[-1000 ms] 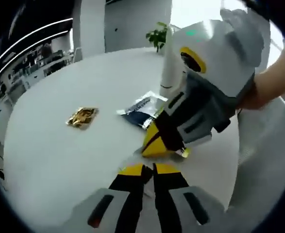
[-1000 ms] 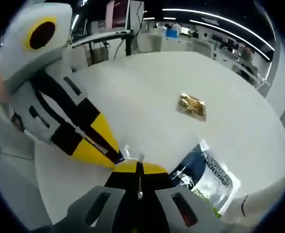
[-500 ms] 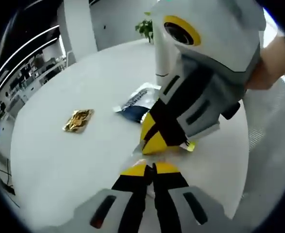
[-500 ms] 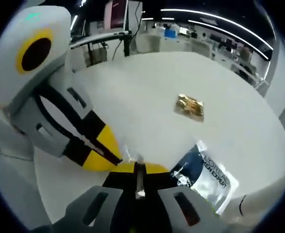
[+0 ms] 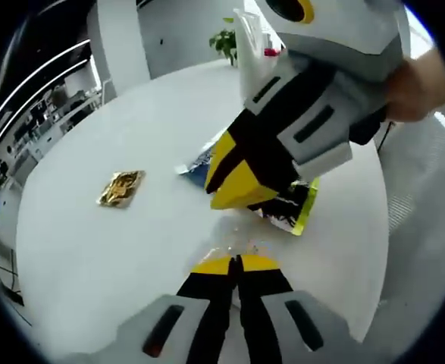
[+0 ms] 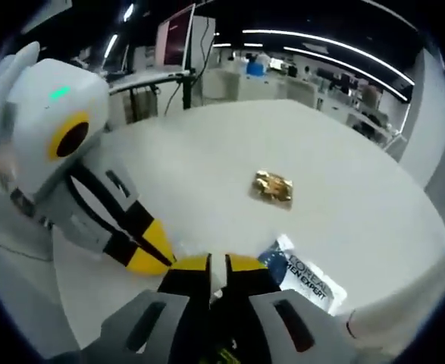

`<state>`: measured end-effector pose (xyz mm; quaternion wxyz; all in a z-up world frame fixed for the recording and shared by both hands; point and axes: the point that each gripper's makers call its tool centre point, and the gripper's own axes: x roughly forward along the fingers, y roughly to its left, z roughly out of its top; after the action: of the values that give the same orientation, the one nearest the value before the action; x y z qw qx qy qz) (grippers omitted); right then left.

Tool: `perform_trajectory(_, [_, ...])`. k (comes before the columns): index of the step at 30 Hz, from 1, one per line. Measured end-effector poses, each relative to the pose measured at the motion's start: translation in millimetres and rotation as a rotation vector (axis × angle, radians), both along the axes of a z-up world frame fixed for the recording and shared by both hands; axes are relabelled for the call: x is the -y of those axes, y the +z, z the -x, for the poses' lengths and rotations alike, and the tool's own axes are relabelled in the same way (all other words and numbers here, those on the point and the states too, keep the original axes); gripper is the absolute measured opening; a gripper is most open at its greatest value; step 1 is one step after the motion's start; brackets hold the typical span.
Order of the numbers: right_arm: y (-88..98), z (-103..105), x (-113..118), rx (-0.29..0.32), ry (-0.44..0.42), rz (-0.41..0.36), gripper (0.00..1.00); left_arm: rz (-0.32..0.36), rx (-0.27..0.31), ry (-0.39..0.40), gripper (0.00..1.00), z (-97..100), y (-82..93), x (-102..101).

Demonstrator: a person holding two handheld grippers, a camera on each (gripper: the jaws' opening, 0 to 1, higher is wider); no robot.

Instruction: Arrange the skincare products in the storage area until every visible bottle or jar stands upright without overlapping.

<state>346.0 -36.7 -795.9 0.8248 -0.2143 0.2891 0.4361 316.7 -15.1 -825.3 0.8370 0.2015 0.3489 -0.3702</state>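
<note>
My left gripper (image 5: 237, 263) is shut low over the white round table (image 5: 93, 250), with a crinkled clear film (image 5: 233, 244) right at its tips; whether it pinches the film I cannot tell. My right gripper (image 5: 226, 191) hangs shut just beyond, raised off the table. Under it lies a dark sachet with a green edge (image 5: 296, 214). In the right gripper view my right gripper (image 6: 217, 264) is shut, the left gripper (image 6: 152, 258) is close on its left, and the dark L'Oreal sachet (image 6: 307, 277) lies flat on its right. A gold sachet (image 5: 121, 188) (image 6: 273, 187) lies flat farther out.
A tall white container (image 5: 252, 76) stands behind the right gripper, and its white base (image 6: 374, 326) shows at the lower right of the right gripper view. A potted plant (image 5: 226, 44) is past the table's far edge. Desks and monitors (image 6: 180, 45) stand beyond.
The right gripper has lifted and drawn back from the left gripper's tips. The clear film that sat between both sets of tips now lies at the left gripper. The sachets have stayed put.
</note>
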Motion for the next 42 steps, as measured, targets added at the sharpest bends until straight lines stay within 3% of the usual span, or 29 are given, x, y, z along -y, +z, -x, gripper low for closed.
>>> perform_trajectory(4, [-1.2, 6, 2, -0.008, 0.000, 0.002, 0.09, 0.006, -0.006, 0.004, 0.08, 0.1, 0.8, 0])
perform_trajectory(9, [1.0, 12, 6, -0.015, -0.008, -0.004, 0.11, 0.039, 0.007, 0.016, 0.19, -1.2, 6.3, 0])
perform_trajectory(19, [20.0, 20, 16, 0.010, -0.022, -0.030, 0.14, 0.038, 0.019, 0.042, 0.19, 0.1, 12.6, -6])
perform_trajectory(26, [24.1, 31, 29, 0.006, -0.041, -0.028, 0.19, 0.074, -0.002, 0.106, 0.28, 5.0, 20.9, -10])
perform_trajectory(29, [26.9, 37, 36, 0.001, -0.053, -0.036, 0.25, 0.074, -0.008, 0.129, 0.35, 8.5, 24.9, -13])
perform_trajectory(42, [37.3, 59, 62, -0.014, -0.087, -0.062, 0.44, 0.097, -0.036, 0.215, 0.46, 28.6, 36.7, -24])
